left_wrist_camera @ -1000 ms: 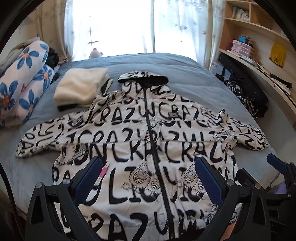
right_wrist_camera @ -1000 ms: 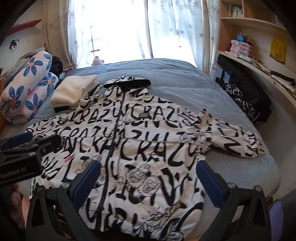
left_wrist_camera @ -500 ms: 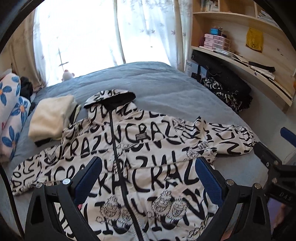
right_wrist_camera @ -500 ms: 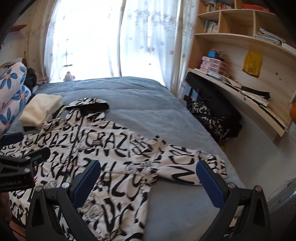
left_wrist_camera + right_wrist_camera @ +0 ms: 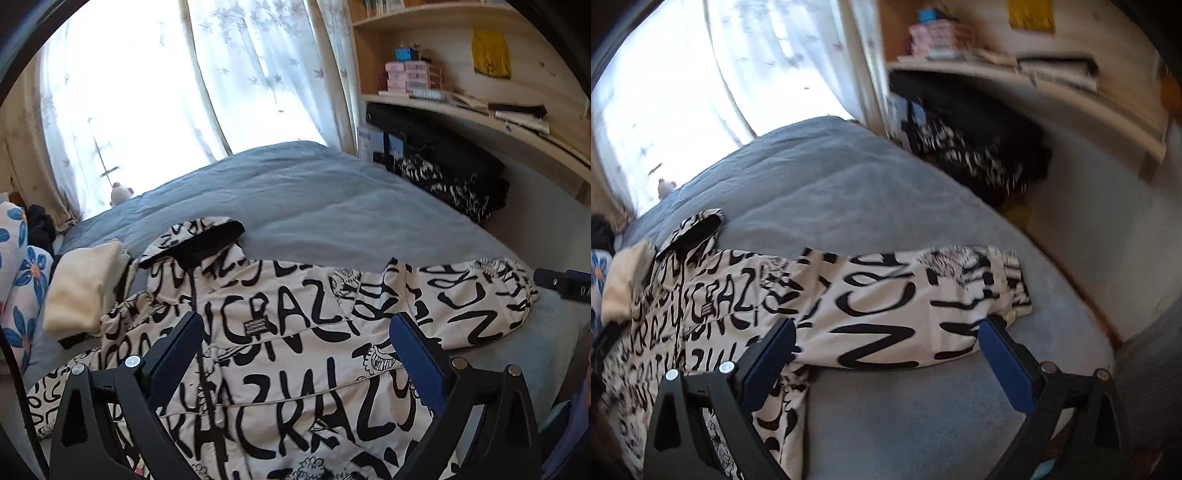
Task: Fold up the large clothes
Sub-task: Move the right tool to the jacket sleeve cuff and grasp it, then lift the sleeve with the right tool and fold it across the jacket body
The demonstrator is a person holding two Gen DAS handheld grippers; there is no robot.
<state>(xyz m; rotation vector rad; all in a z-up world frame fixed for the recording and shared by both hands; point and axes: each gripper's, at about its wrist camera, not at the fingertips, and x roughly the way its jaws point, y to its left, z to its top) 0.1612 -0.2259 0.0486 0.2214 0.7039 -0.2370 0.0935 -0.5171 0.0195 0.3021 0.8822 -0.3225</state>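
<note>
Blurred jacket [image 5: 820, 306], hem cut off

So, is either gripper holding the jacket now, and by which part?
Nothing is held: left gripper and right gripper are open above the jacket.

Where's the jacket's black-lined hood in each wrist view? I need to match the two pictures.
Left wrist view: the hood sits left of centre, at mid height, above the zip, beside the cream folded garment.
Right wrist view: the hood is far left, at mid height, smaller and blurred.
Shared landmark: the small plush toy at the window, beyond the hood in both.
</note>
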